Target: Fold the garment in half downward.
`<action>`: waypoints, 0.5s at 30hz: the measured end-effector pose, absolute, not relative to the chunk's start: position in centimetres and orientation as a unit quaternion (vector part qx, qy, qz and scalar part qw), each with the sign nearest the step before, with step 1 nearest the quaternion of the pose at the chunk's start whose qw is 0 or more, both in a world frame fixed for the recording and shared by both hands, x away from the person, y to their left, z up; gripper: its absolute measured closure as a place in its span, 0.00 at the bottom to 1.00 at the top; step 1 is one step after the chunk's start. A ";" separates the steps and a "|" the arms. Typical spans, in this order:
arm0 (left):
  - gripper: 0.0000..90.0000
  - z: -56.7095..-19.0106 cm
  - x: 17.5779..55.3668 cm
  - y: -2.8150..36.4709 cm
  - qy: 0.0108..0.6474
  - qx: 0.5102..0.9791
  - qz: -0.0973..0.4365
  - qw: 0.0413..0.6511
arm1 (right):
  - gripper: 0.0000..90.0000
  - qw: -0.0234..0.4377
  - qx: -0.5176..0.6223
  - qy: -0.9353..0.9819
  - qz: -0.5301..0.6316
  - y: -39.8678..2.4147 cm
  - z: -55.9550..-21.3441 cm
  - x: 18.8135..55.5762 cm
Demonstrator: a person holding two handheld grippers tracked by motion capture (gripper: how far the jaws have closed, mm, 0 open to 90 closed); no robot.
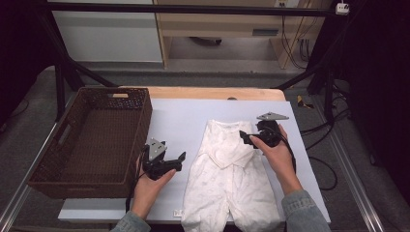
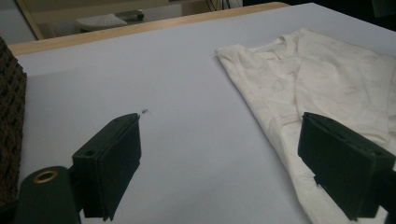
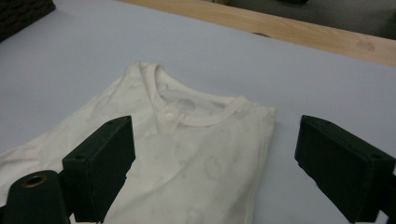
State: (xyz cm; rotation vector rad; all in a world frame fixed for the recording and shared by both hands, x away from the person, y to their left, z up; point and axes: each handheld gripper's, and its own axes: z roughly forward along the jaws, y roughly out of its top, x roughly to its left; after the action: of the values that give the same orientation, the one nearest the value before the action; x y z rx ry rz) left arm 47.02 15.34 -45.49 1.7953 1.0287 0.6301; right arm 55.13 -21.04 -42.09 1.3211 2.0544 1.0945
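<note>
A cream-white baby garment (image 1: pixel 227 169) lies flat on the pale mat (image 1: pixel 183 116), neckline toward the far side and legs toward the near edge, with its sleeves folded in over the chest. My left gripper (image 1: pixel 181 162) rests just left of the garment's middle, jaws wide open and empty; in the left gripper view (image 2: pixel 219 140) the garment (image 2: pixel 327 84) lies to the right, partly behind the right jaw. My right gripper (image 1: pixel 245 137) hovers at the garment's upper right, open and empty. The right gripper view (image 3: pixel 212 140) looks over the garment's collar and chest (image 3: pixel 196 154).
A dark brown woven basket (image 1: pixel 111 89) stands empty at the table's left, close beside my left hand, and shows as the basket (image 2: pixel 9 116) at the left edge. The wooden table edge (image 1: pixel 212 93) runs along the far side. Cables hang off the right.
</note>
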 end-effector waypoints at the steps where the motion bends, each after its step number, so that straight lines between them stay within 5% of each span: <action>1: 0.14 -45.5 47.0 15.4 0.419 0.733 0.257 0.469 | 0.14 0.230 0.482 0.744 0.402 -21.2 -42.0 55.5; 15: 0.14 -45.7 47.2 15.3 0.420 0.737 0.251 0.467 | 0.19 0.210 0.524 0.724 0.395 -22.8 -43.7 60.3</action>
State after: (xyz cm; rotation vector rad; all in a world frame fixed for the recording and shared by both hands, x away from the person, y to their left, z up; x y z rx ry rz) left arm 47.16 15.27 -45.72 1.8078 1.0309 0.6158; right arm 60.27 -22.84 -43.66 1.4577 2.0136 1.0979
